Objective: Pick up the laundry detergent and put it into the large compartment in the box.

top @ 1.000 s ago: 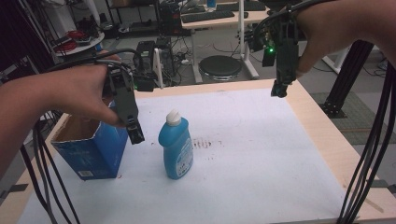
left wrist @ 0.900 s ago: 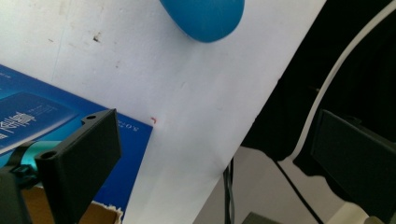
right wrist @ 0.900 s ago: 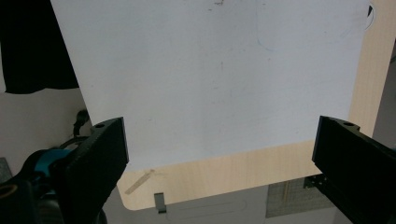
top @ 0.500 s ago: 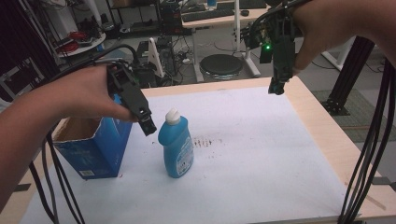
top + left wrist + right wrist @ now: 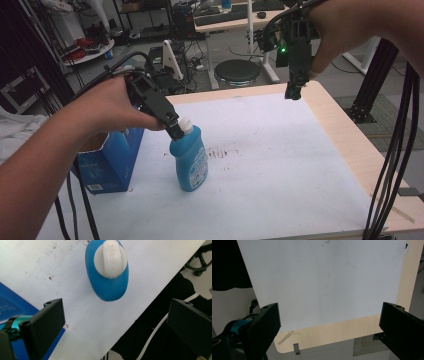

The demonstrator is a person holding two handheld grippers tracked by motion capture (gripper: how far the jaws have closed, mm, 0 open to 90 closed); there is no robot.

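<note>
The white-covered wooden tabletop (image 5: 280, 165) carries an open blue cardboard box (image 5: 112, 160) just left of the upright blue plastic bottle with a white cap (image 5: 190, 157). The left gripper (image 5: 175, 131) hangs at the bottle's cap, jaws spread wide, gripping nothing. The right gripper (image 5: 292, 92), well right of the bottle, is likewise wide open and empty.

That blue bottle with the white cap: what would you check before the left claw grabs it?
1. Blue bottle standing upright on the table: ok.
2. Left gripper jaws spread wide: ok.
3. White cap between the jaws: not ok; in the left gripper view it sits ahead of them.
4. Blue box apart from the bottle: ok.
5. Right gripper out of the way, open above the far edge: ok.
</note>
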